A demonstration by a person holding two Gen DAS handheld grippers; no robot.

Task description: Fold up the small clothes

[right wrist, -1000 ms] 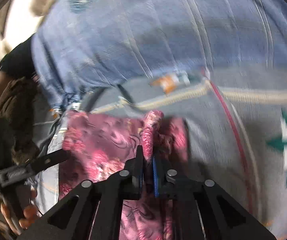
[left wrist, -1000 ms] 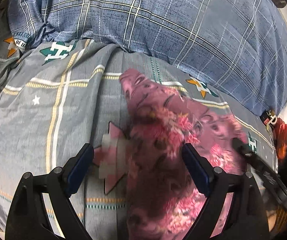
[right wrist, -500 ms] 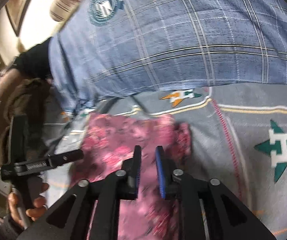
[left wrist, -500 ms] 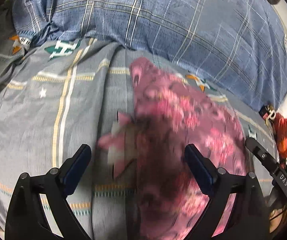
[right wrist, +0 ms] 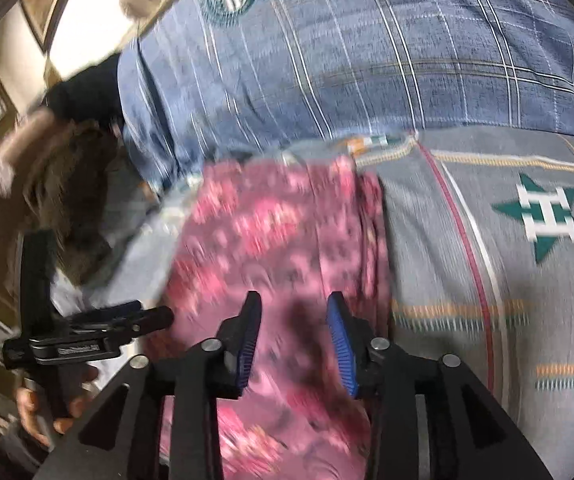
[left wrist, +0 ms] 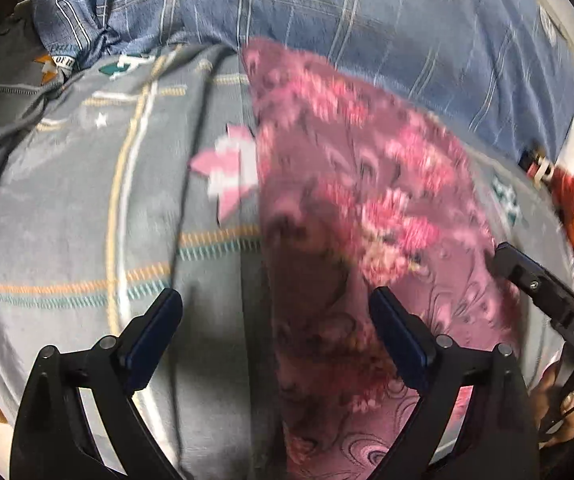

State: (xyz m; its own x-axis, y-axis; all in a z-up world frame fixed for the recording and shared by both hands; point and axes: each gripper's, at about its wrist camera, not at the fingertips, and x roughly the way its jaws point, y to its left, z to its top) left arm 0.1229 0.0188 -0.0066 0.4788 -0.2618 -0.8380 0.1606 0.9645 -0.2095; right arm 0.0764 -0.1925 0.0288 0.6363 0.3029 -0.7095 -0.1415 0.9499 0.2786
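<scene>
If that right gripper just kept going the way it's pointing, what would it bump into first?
Most likely the pink floral garment lying on the grey bedspread. The right gripper angles down over it, jaws opening with nothing clamped between them. How far the cloth lies below is unclear.

Left gripper (left wrist: 273, 318) hangs wide open, angled downward. Right gripper (right wrist: 295, 332) is opening, nothing pinched between its pads.

The garment (left wrist: 367, 208) lies on the bedsheet (left wrist: 67, 208), with the quilt (left wrist: 327, 4) bunched behind it. The left gripper (left wrist: 275, 324) hangs over its left edge, the right gripper (right wrist: 295, 320) above its middle
</scene>
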